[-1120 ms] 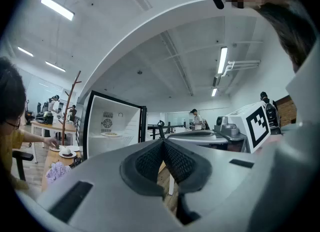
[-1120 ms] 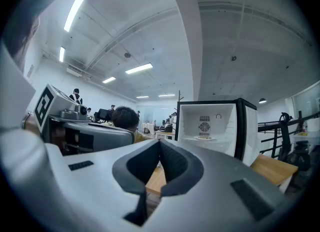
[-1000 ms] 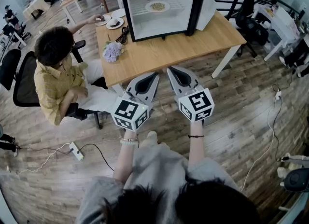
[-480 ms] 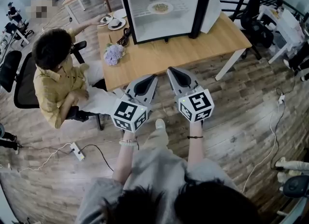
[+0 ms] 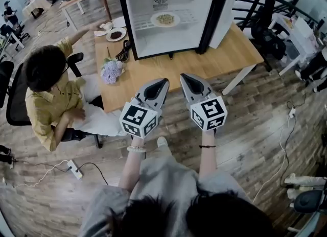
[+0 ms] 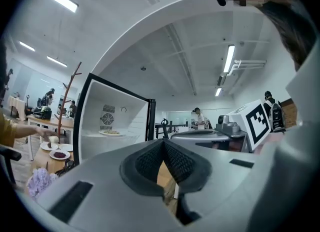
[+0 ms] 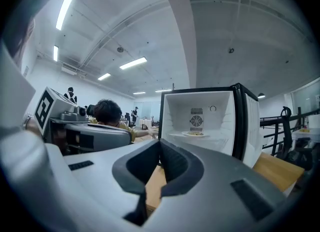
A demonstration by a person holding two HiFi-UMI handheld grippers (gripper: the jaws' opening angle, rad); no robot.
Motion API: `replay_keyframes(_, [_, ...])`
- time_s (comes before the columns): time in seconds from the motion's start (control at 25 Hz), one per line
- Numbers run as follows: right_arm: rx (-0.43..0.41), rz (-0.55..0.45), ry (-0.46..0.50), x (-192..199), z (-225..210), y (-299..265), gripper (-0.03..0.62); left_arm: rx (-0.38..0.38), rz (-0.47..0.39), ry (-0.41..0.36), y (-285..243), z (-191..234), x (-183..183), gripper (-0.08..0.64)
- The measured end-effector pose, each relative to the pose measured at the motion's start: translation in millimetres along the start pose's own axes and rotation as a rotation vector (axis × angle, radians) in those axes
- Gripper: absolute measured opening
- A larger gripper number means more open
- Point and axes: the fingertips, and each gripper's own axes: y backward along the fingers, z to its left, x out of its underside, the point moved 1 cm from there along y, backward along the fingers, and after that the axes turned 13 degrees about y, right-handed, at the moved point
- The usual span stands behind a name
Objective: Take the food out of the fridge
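Observation:
A small black fridge (image 5: 168, 16) stands open on the wooden table (image 5: 179, 65), its door (image 5: 225, 11) swung to the right. A white plate of food (image 5: 165, 19) lies on the shelf inside. My left gripper (image 5: 162, 81) and right gripper (image 5: 183, 76) are side by side over the table's near edge, both shut and empty, pointing at the fridge from well short of it. The left gripper view has its jaws (image 6: 163, 141) closed, with the plate (image 6: 111, 132) far off. From the right gripper (image 7: 160, 142) the plate (image 7: 195, 134) shows on the shelf ahead.
A person in a yellow shirt (image 5: 48, 88) sits at the table's left end, reaching toward small plates (image 5: 116, 34). Purple flowers (image 5: 111, 70) and a black cable (image 5: 122, 52) lie left of the fridge. A power strip (image 5: 73, 168) lies on the floor; black chairs (image 5: 260, 24) stand at right.
Both grippers and the camera have moved forward toward the table and fridge, staying shut. The seated person now sits farther left in the view.

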Motion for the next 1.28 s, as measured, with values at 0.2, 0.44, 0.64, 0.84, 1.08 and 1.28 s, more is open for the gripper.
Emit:
replay_keyframes(0.2, [0.002,0.009,-0.007,3.8,-24.2,-21.9,0.009,0.013,0.017,-0.024,-26.7,17.5,-7.9,0.008])
replay_keyframes(0.44, [-0.021,0.032,-0.030,10.8,-40.1,-51.8,0.009,-0.003,0.027,-0.010,-46.5,40.9,-9.0,0.008])
replay_keyframes(0.64, [-0.051,0.032,-0.027,13.3,-49.2,-80.3,0.008,-0.028,0.016,0.004,-59.2,64.1,-12.6,0.008])
replay_keyframes(0.84, [-0.064,0.027,-0.046,15.4,-52.7,-99.5,0.009,-0.054,0.007,0.009,-64.7,84.2,-18.7,0.008])
replay_keyframes(1.08, [-0.059,0.031,-0.110,29.6,-62.2,-108.8,0.008,-0.072,0.001,0.012,-72.4,98.5,-20.3,0.008])
replay_keyframes(1.28, [-0.083,0.034,-0.122,35.4,-74.9,-117.1,0.009,-0.091,0.009,0.030,-82.3,104.9,-12.8,0.008])
